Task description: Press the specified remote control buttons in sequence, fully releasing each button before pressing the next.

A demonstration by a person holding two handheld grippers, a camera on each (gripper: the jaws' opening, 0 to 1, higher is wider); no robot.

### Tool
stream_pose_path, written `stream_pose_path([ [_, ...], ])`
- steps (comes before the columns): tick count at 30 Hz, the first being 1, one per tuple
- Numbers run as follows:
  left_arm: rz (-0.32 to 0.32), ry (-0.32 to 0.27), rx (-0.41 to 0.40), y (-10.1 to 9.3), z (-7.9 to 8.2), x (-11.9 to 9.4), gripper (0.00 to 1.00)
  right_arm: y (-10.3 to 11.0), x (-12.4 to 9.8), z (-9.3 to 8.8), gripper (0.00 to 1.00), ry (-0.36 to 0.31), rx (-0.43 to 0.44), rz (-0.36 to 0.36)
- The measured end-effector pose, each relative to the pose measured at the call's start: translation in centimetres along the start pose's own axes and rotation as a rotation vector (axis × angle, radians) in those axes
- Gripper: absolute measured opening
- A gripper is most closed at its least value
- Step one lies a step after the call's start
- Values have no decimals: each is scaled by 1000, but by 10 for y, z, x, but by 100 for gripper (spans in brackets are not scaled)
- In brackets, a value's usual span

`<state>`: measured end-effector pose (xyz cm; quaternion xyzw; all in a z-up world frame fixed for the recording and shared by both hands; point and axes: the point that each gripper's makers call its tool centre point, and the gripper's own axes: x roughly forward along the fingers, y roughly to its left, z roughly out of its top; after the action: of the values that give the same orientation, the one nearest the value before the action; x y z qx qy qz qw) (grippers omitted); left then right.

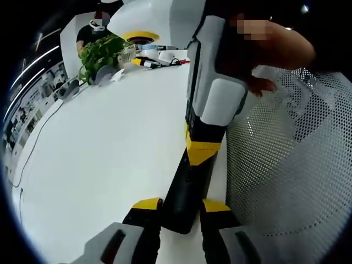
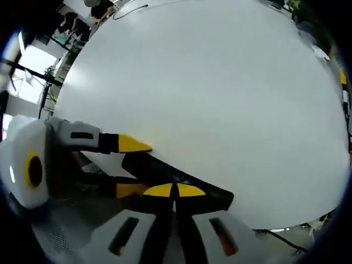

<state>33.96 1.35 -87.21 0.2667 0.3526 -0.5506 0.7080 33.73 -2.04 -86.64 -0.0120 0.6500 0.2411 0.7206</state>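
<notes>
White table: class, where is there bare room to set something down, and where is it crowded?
The white table is bare between the black remote and the cable near its edge. It is crowded at the far end, around the green plant and small tools, and beside the remote, where both grippers meet and the perforated mesh begins.

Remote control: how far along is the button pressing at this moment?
Done: the left gripper is shut on the black remote control, steadying it on the white table. In hand: the right gripper, tips closed together, sits on top of the remote control, apparently mid-press. Left: how many presses remain can't be told; no buttons are legible.
</notes>
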Motion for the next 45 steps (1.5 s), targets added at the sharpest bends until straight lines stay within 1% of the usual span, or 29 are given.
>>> stream_pose_path([
  [1,-2,-1,3,-2,0,0,29,0,2,-4,0,22,-24,4],
  [2,1,-2,1,-2,1,1,29,-1,3,-2,0,-6,-4,0],
  [4,2,-1,-1,-2,0,1,29,0,2,-2,0,2,3,2],
  [7,4,0,-2,-2,0,1,29,1,2,-1,0,18,-35,-20],
  [9,7,2,-8,-1,0,1,29,-1,2,1,0,13,-105,-59],
  [10,13,5,-15,-1,0,1,28,-3,2,6,0,-12,-156,-95],
  [11,14,6,-15,-1,0,1,27,-3,2,7,0,-19,-172,-107],
  [12,18,12,-13,-1,0,1,27,-5,1,12,0,-40,-228,-149],
  [13,18,15,-14,0,-1,0,26,-4,2,12,0,-37,-243,-159],
  [14,17,13,-11,-1,-2,1,26,-2,2,10,0,-19,-244,-162],
  [16,17,13,-11,-1,-2,1,26,-4,1,11,0,-28,-237,-157],
  [17,18,14,-11,-1,-2,1,26,-5,1,13,0,-46,-228,-151],
  [18,18,16,-10,-1,-2,1,26,-7,2,14,0,-62,-195,-138],
  [19,17,19,-11,0,-3,0,26,-7,2,16,0,-74,-181,-128],
  [20,17,18,-12,-1,-3,0,25,-8,2,16,0,-76,-161,-116],
  [24,17,20,-11,0,-3,-1,25,-8,1,15,0,-83,-127,-87],
  [25,17,19,-14,1,-3,-2,25,-8,1,15,0,-86,-98,-73],
  [26,16,18,-15,0,-3,-2,25,-8,1,15,0,-85,-73,-67],
  [33,12,11,-9,1,-4,-2,25,-8,0,14,0,-78,-21,-41],
  [35,11,10,-9,1,-4,-3,25,-9,0,11,0,-55,0,-42],
  [36,10,9,-8,1,-4,-3,25,-11,-1,5,0,-23,17,-51],
  [42,9,4,-7,1,-4,-3,25,-12,-2,5,0,-27,39,-42],
  [45,9,2,-7,1,-4,-3,25,-11,-2,3,0,-18,50,-37],
])
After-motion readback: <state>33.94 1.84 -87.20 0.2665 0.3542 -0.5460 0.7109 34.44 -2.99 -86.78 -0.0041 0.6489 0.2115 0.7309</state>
